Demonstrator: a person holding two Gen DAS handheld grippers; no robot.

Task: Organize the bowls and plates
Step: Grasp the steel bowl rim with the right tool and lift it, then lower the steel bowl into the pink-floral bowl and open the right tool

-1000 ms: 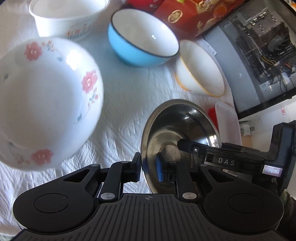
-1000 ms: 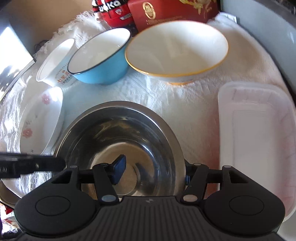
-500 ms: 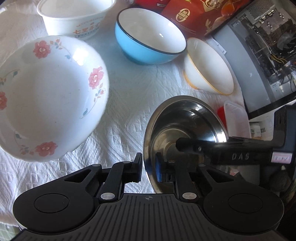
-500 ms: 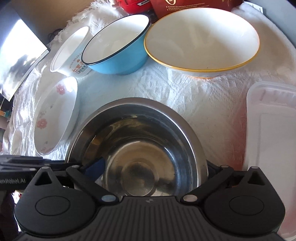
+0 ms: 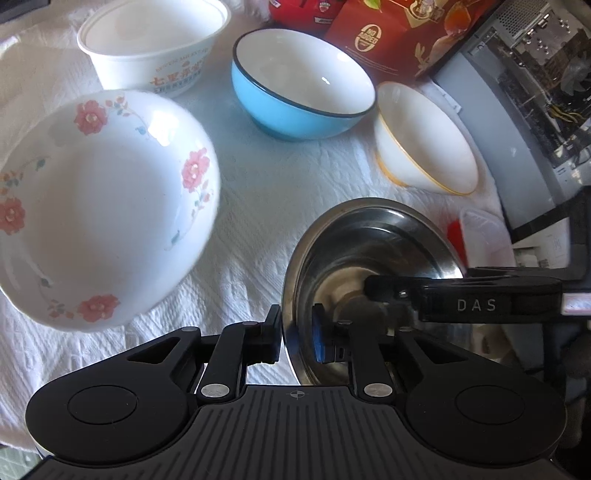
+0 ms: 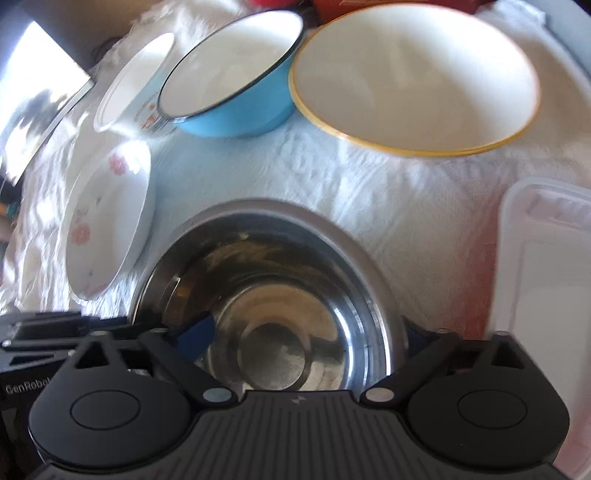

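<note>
Steel bowl (image 5: 373, 258), one: taken as the landmark, set upright on the white cloth (image 5: 258, 206) with its mouth upward; its near edge is cut off behind both gripper bodies. Its left rim is clamped between the pads of the left gripper (image 5: 297, 341), one pad outside the wall, the blue pad inside. The right gripper (image 6: 295, 343) straddles the same bowl with jaws spread and lately narrowed; the left finger lies inside the bowl, the right finger is seen outside the rim, and contact of either pad with the wall cannot be made out owing to blur. Other bowls, four: a floral bowl (image 5: 99, 206) to the left of the steel bowl, tilted on its side; beyond the steel bowl a printed white bowl (image 5: 151, 48), a blue bowl (image 5: 303, 85) and a yellow-rimmed bowl (image 5: 424, 140). Clear plastic lid (image 6: 546, 280), one: right of the steel bowl, cropped by the frame. Red cartons (image 5: 391, 33) are partly cut off at the far edge.
</note>
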